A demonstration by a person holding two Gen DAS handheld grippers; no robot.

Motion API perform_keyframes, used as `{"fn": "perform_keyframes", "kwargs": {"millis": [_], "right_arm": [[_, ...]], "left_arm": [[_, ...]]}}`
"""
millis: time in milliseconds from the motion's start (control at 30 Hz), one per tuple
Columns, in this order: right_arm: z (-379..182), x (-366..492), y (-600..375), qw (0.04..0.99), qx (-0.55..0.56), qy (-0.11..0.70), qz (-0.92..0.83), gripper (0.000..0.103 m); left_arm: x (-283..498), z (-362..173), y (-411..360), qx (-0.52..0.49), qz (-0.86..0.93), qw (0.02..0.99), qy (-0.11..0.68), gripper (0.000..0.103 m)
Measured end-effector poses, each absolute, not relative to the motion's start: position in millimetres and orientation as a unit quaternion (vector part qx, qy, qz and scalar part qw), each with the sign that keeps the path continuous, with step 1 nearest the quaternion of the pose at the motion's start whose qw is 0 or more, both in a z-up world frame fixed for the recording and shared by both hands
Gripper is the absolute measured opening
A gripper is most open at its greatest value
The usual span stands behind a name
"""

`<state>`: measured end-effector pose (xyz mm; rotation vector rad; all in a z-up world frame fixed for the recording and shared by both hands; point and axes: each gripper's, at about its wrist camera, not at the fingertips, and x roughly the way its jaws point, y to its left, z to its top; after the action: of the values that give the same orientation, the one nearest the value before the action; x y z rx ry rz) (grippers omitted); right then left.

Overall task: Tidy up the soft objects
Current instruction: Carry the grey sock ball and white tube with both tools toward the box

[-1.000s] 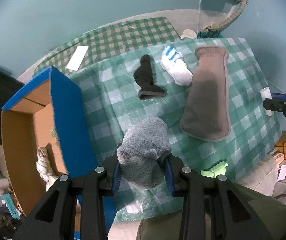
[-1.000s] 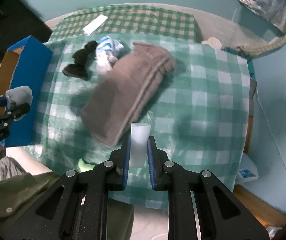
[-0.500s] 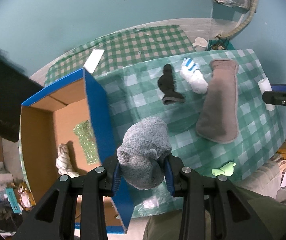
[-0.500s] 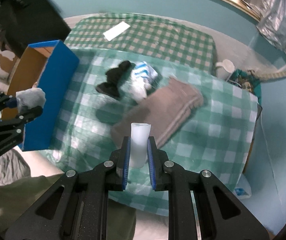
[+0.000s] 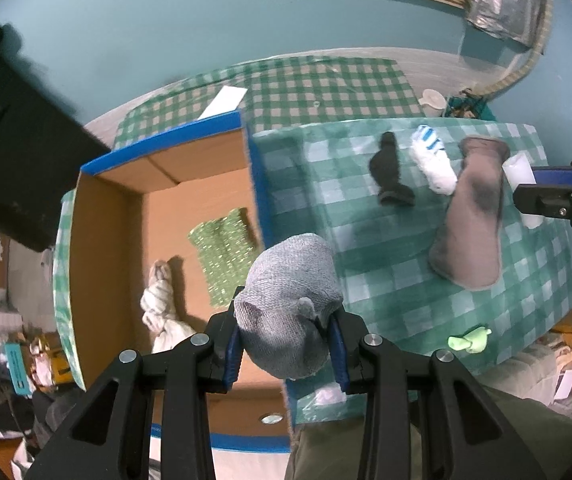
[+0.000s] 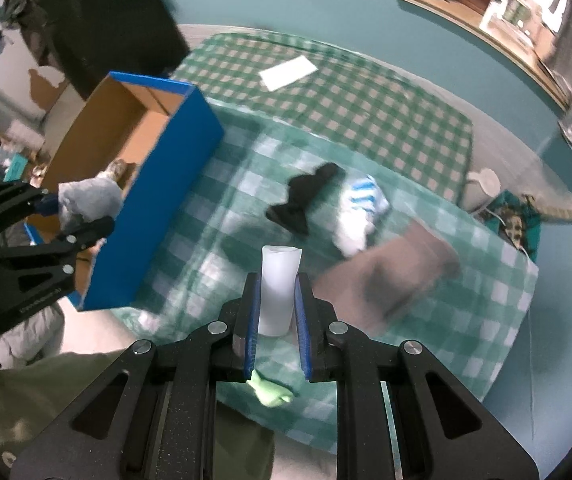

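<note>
We carry two soft things to the blue box [image 5: 246, 168]. Our left gripper [image 5: 286, 344] squeezes the grey knit sock [image 5: 290, 304] over the box's near corner, by its right wall. Go toward nine o'clock until it's over the bare floor, then let go. Our right gripper [image 6: 277, 320] pinches the white cloth roll [image 6: 278, 292] over the checked table [image 6: 466, 320]; the box is at ten o'clock

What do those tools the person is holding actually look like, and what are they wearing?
Each hand-held gripper, left and right, is a matte black plastic frame with triangular cut-outs, silver screw heads and two fingers lined with blue pads. No cables show. The person wears olive-green clothing.
</note>
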<state>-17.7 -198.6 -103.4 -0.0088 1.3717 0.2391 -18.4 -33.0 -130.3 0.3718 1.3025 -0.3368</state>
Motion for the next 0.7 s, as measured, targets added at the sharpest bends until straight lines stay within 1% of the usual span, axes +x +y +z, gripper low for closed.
{"fn": "perform_keyframes", "kwargs": {"millis": [700], "right_arm": [[-102, 36, -76, 0.756, -0.064, 0.614, 0.219, 0.017]], "left_arm": [[-6, -138, 57, 0.112, -0.069, 0.775, 0.619, 0.036]]}}
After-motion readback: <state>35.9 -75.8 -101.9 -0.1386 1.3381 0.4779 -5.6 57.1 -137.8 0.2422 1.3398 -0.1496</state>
